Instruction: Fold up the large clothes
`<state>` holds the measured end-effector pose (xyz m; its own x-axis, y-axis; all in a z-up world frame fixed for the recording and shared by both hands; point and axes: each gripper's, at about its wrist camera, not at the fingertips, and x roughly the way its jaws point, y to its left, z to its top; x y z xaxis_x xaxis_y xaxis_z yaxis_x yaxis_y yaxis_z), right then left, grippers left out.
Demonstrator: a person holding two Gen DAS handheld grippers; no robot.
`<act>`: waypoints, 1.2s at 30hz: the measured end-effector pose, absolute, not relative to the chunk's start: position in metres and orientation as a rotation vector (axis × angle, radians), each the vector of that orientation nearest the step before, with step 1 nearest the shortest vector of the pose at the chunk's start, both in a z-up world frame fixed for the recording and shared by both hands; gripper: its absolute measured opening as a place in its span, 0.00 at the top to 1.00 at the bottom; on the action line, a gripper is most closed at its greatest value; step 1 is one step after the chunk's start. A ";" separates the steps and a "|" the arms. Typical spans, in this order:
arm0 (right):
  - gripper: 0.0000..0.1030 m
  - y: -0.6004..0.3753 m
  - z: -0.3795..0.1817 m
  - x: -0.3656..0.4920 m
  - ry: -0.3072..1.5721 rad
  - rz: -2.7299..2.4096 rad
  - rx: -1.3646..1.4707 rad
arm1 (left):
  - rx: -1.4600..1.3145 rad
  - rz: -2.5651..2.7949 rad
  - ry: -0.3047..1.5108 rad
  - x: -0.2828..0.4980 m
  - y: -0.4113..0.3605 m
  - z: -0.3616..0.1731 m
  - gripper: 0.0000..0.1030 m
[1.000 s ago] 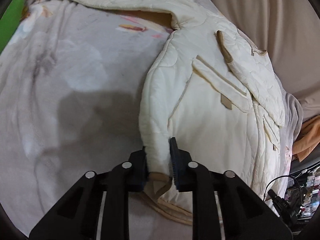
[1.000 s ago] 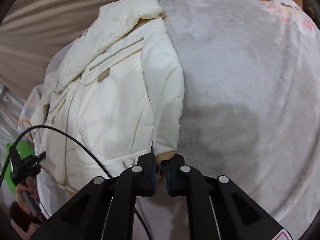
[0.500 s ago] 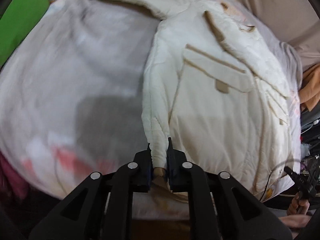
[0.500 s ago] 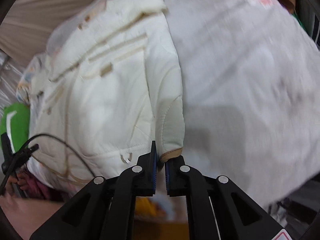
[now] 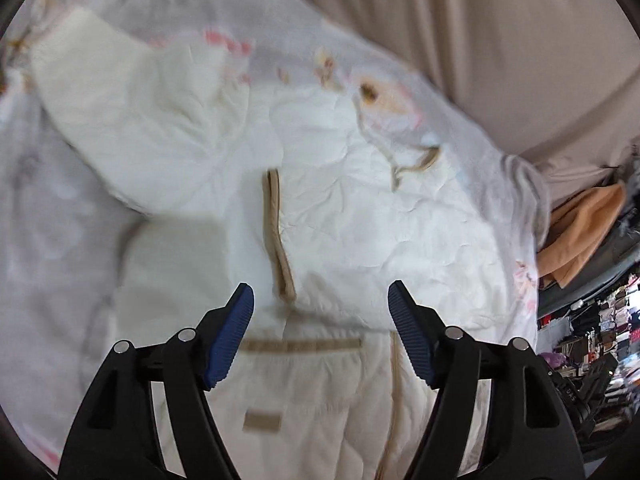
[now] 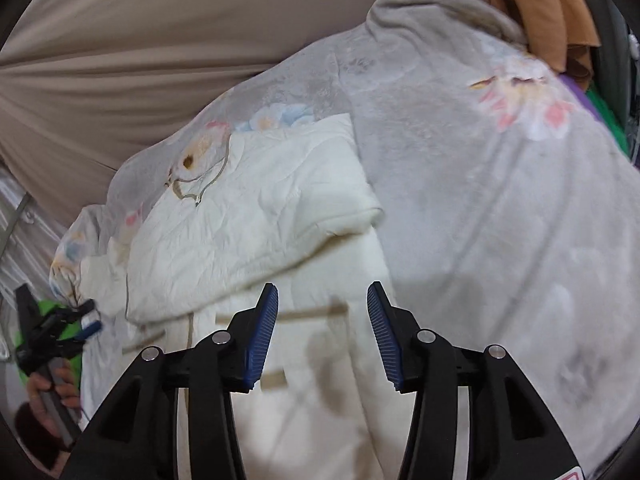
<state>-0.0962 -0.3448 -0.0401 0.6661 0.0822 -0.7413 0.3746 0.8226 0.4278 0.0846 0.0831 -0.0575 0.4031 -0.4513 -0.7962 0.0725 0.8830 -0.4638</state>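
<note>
A cream quilted jacket (image 5: 360,216) with tan trim lies on a grey flowered blanket (image 5: 52,216), its lower part folded up over its upper part. One sleeve (image 5: 120,120) stretches away to the upper left. My left gripper (image 5: 321,298) hangs above the fold, its jaws opening, nothing between the blue pads. In the right wrist view the same jacket (image 6: 256,216) lies below my right gripper (image 6: 323,296), whose jaws are also opening with nothing between them. The left gripper (image 6: 52,332) and the hand holding it show at the far left.
A beige curtain (image 6: 140,40) hangs behind the bed. An orange cloth (image 5: 580,232) lies at the blanket's right edge, with cluttered shelves (image 5: 592,340) beyond. Something green (image 6: 608,120) sits at the far right edge in the right wrist view.
Both grippers let go of the jacket's hem corners and their jaws spread apart. The lower part of the jacket now lies folded over the upper part, and both grippers have lifted off it.
</note>
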 end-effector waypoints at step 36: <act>0.90 -0.326 -0.073 0.012 0.884 -0.246 0.483 | -0.189 -0.292 1.092 0.196 0.030 -0.108 0.91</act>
